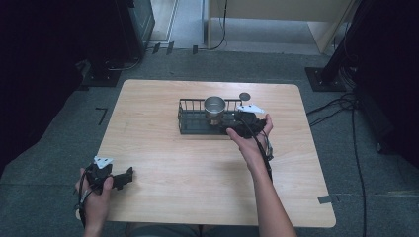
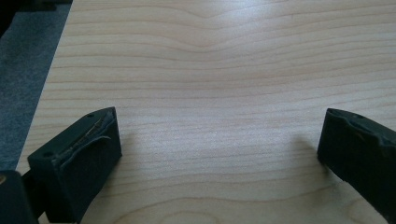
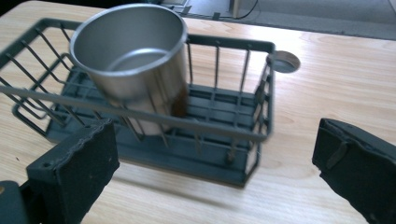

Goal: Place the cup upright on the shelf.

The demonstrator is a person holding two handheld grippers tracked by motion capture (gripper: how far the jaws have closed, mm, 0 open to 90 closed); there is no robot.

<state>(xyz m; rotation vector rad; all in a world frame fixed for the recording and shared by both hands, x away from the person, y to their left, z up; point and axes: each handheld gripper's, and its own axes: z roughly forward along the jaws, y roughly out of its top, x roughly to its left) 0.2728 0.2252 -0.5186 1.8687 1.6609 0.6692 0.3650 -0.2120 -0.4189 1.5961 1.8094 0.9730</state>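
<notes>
A steel cup [image 1: 214, 106] [image 3: 135, 60] stands upright inside a dark wire rack [image 1: 191, 122] [image 3: 224, 126] at the table's far middle. My right gripper [image 1: 232, 127] [image 3: 212, 175] hovers just at the rack's near right side, jaws open and empty, the rack's front rail just ahead of them. My left gripper [image 1: 129, 176] [image 2: 217, 154] rests low over bare wood near the table's front left corner, jaws wide open with nothing between them.
A small round grey disc [image 1: 244, 96] [image 3: 285, 61] lies on the wooden table [image 1: 188, 173] just behind the rack's right end. Grey carpet surrounds the table; cables [image 1: 341, 106] trail on the floor at right. A dark stand base [image 1: 323, 79] sits far right.
</notes>
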